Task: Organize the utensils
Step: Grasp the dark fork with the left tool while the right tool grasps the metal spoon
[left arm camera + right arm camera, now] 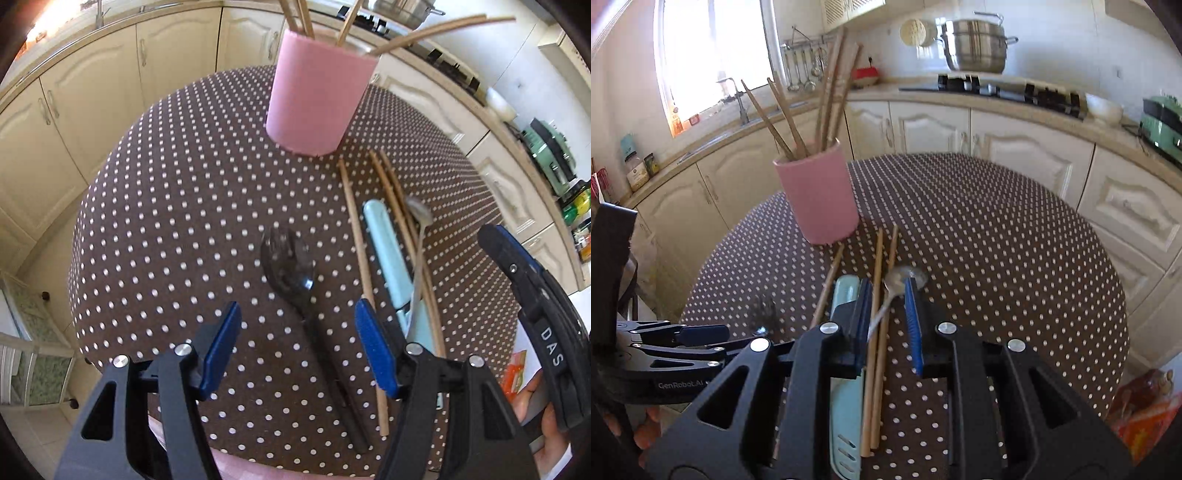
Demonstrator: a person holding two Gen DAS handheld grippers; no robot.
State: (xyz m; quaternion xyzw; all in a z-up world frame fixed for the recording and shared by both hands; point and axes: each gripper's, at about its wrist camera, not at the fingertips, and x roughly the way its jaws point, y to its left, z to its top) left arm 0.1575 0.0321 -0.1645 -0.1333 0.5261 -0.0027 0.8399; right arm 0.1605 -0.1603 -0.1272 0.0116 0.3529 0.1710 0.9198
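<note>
A pink cup (317, 92) (820, 195) holding several wooden chopsticks stands at the far side of the round, dotted brown table (166, 221) (997, 258). Nearer lie a black spork (288, 258), three loose chopsticks (354, 229) (877, 266), a pale blue knife (384, 251) (846, 295) and a silver spoon (419, 214) (905, 277). My left gripper (297, 317) hovers open just above the spork's handle. My right gripper (886, 299) is low over the table, narrowly open, with two chopsticks and the spoon's handle between its fingers; the pads do not press on them.
Cream kitchen cabinets (1015, 147) curve around behind the table. A hob with a steel pot (973, 44) and a green appliance (1161, 122) sit on the counter. An orange packet (1145, 413) lies off the table's right edge. A hand (535, 406) holds the right gripper.
</note>
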